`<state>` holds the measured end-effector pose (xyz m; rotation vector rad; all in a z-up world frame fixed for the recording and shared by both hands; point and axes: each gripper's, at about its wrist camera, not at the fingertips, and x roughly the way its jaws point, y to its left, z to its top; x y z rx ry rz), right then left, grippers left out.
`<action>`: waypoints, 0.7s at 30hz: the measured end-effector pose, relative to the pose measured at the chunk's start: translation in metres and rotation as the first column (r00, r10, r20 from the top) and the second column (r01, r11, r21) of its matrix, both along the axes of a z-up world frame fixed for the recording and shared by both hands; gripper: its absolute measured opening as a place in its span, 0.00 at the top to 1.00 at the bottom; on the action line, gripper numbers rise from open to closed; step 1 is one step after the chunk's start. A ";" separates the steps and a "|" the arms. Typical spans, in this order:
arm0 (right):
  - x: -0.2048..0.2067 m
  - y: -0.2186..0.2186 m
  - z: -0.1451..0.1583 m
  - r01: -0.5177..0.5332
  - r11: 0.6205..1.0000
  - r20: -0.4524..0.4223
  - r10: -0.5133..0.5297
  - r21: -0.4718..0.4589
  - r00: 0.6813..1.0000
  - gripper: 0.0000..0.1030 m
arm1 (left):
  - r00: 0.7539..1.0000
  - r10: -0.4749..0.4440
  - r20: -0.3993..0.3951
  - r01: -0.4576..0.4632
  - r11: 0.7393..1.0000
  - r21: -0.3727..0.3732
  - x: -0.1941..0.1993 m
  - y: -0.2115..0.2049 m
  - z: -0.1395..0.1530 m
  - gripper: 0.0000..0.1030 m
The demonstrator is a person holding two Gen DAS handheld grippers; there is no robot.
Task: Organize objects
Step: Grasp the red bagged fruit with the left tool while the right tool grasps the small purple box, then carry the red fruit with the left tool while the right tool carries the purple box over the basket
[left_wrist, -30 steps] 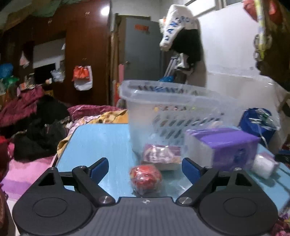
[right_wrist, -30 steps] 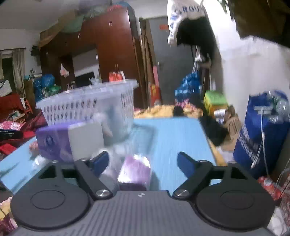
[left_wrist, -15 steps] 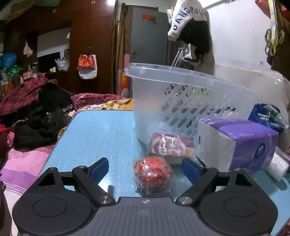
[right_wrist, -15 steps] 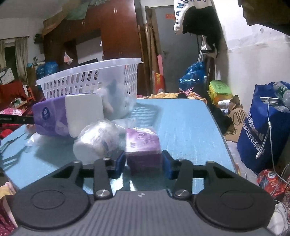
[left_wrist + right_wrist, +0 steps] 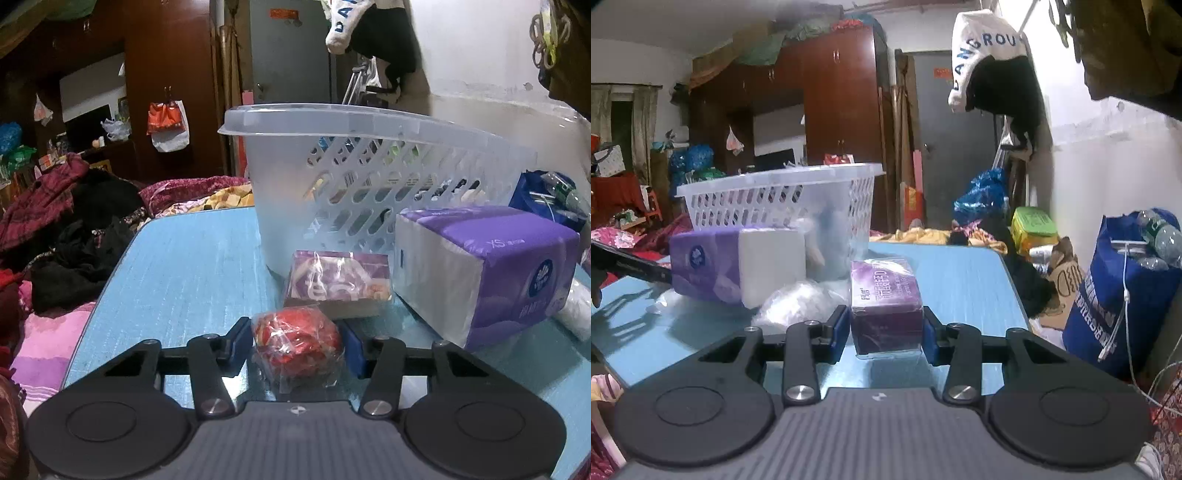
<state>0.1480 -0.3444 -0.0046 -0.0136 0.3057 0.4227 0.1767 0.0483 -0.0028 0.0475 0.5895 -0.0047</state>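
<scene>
1. In the left wrist view, the left gripper sits low in the centre of the frame, its blue pads pressed against both sides of a red wrapped ball in clear film, which sits on the blue table.
2. Just beyond the ball, towards mid-frame, lies a small purple packet, touching the foot of the white basket that fills the upper centre and right.
3. At the right of that frame a large purple tissue pack lies beside the packet, with a white roll at the far right edge.
4. In the right wrist view, the right gripper is clamped on a purple box at the frame's lower centre, its pads against the box's left and right faces.
5. Left of the box lies a clear plastic bundle; behind it the tissue pack and basket stand left of centre.
</scene>
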 end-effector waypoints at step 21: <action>-0.004 0.032 0.072 -0.149 0.988 0.344 0.125 0.045 0.931 0.58 | 0.890 -0.124 0.438 0.141 0.990 -0.008 -0.062 -0.044 0.128 0.47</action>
